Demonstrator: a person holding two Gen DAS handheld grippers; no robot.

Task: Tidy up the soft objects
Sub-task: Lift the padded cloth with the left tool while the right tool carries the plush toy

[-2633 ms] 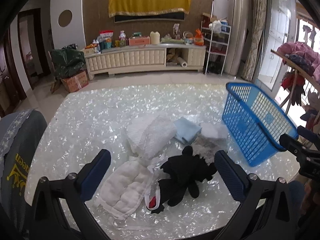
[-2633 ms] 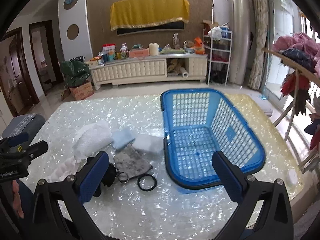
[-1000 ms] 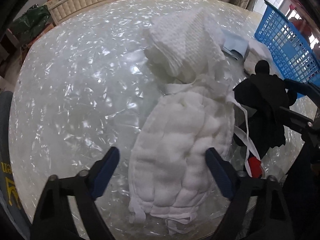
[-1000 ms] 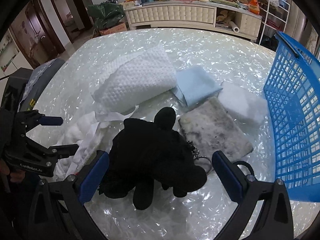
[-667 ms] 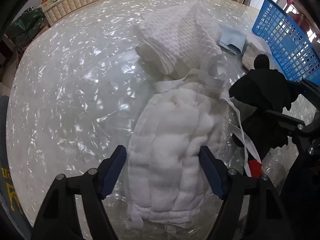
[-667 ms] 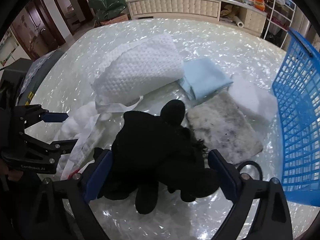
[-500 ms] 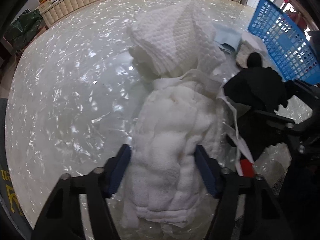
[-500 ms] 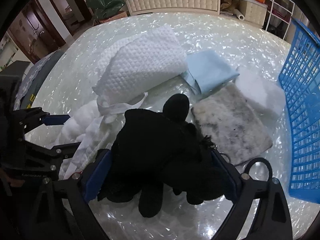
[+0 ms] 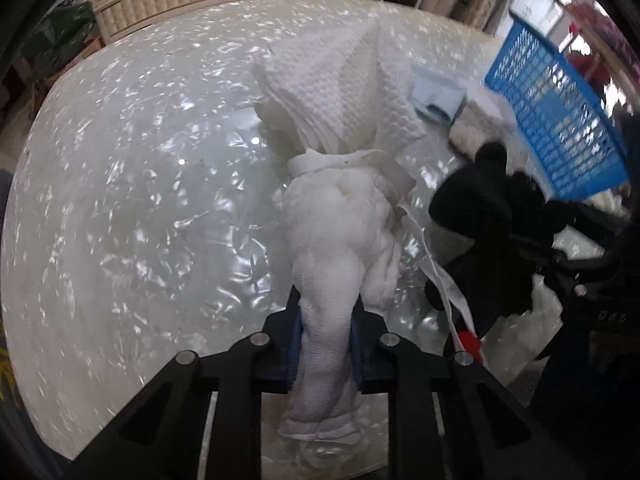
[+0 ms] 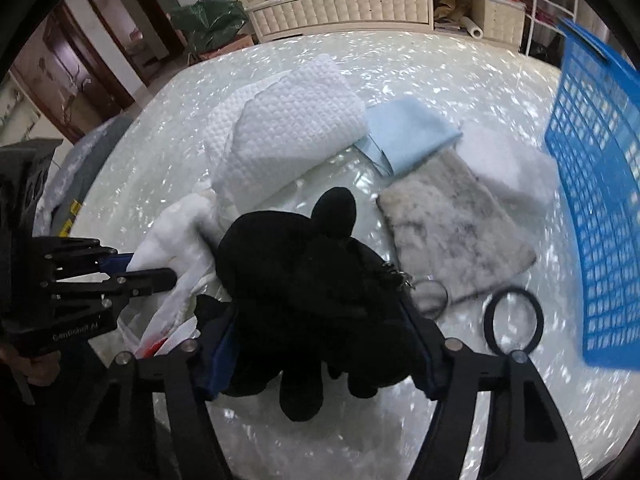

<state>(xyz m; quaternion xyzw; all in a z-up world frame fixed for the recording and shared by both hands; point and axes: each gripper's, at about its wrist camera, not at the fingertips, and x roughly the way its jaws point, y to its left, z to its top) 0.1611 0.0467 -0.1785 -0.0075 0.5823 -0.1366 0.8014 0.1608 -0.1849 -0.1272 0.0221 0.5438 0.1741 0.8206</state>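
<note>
My left gripper (image 9: pixel 326 340) is shut on a white puffy cloth bundle (image 9: pixel 340 232) with loose tape straps, lying on the shiny pearl table. My right gripper (image 10: pixel 320 340) is shut on a black plush toy (image 10: pixel 304 276); the toy also shows in the left wrist view (image 9: pixel 484 216). A white waffle towel (image 10: pixel 288 128), a light blue cloth (image 10: pixel 404 132), a grey mottled pad (image 10: pixel 452 216) and a white fluffy pad (image 10: pixel 508 160) lie behind the toy. The blue basket (image 10: pixel 600 184) stands at the right.
Two black rings (image 10: pixel 514 318) lie on the pearl table (image 9: pixel 120 184) next to the grey pad. A cream TV cabinet (image 10: pixel 344 8) with clutter stands on the far side of the room. A grey chair (image 10: pixel 84 172) is at the table's left edge.
Both grippers have closed: the left one has squeezed the white bundle narrow, the right one has clamped the black plush toy. Both moved slightly forward over the table.
</note>
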